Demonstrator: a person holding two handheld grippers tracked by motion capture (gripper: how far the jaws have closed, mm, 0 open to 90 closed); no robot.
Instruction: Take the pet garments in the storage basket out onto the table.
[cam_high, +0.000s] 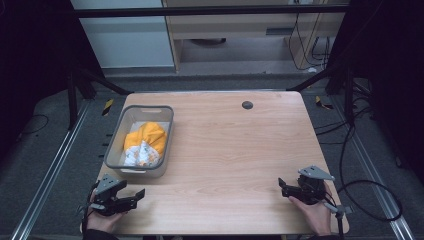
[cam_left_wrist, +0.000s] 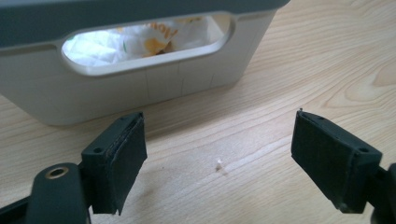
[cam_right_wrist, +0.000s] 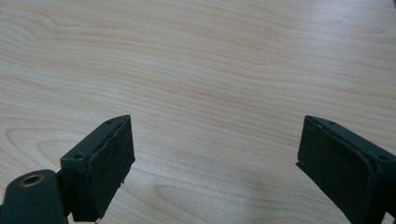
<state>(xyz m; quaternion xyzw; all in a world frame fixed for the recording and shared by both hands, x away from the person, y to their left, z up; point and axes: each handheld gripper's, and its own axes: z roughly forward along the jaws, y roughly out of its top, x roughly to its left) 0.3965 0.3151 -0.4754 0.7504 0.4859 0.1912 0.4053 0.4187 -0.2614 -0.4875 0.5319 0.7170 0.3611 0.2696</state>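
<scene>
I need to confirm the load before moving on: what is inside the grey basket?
The grey basket holds a bunched cloth, orange on top and white with orange print at the near end. The cloth covers the middle of the basket floor, so anything beneath it is hidden.

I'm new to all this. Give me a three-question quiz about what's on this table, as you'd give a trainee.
1. True or false: the left claw grips the cloth.
2. Where does the orange and white cloth lie? A on the bare table; B in the grey basket; C in the right claw.
3. Fill in: both claws rest near the table's ____ edge.

Key: 1 false, both claws are open and hold nothing. 2 B. 3 near (the person's side).
</scene>
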